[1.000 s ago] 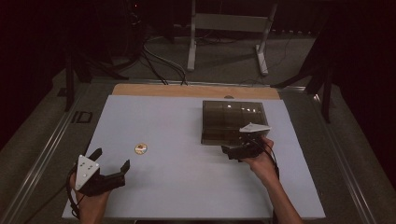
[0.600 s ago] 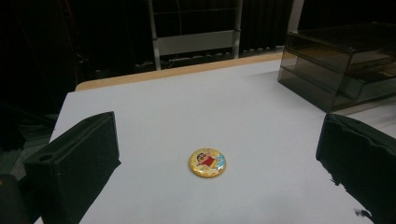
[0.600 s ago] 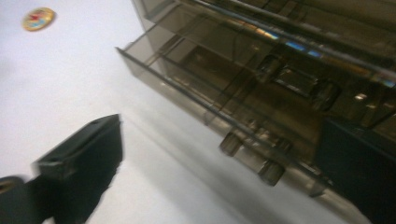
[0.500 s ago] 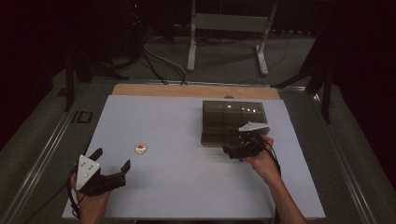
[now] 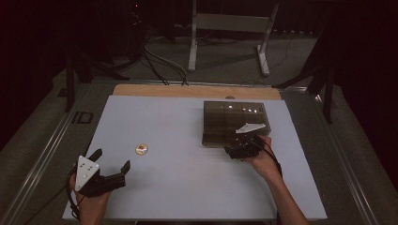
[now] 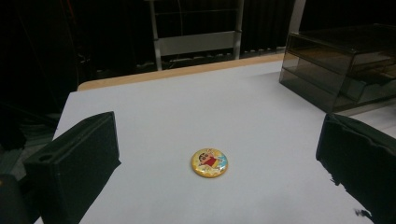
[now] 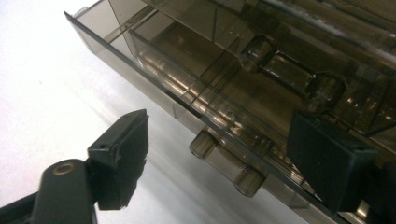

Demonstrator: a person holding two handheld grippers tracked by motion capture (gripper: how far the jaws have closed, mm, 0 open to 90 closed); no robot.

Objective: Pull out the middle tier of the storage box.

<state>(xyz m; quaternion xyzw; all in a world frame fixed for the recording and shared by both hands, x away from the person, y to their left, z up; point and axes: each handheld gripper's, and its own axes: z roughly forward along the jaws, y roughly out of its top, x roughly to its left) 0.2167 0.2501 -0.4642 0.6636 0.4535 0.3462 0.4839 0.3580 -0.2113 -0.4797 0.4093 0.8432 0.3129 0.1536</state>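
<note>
Two steps remain: the right gripper point(image 7: 224, 163), its jaws just closing around the lower drawer handle point(image 7: 226, 161) of the smoky drawer box point(image 5: 234, 119), has not gripped yet. Left gripper point(image 5: 110, 171) waits open near the badge point(image 6: 209, 162).

On table point(image 5: 187, 187): drawer box point(image 5: 234, 119) at right rear, round badge point(image 5: 141, 149) left of centre, well apart from box. Left gripper point(image 5: 110, 161) near front left corner, before badge. Right gripper point(image 5: 231, 151) at box's front face, straddling drawer handle point(image 7: 226, 164).
</note>
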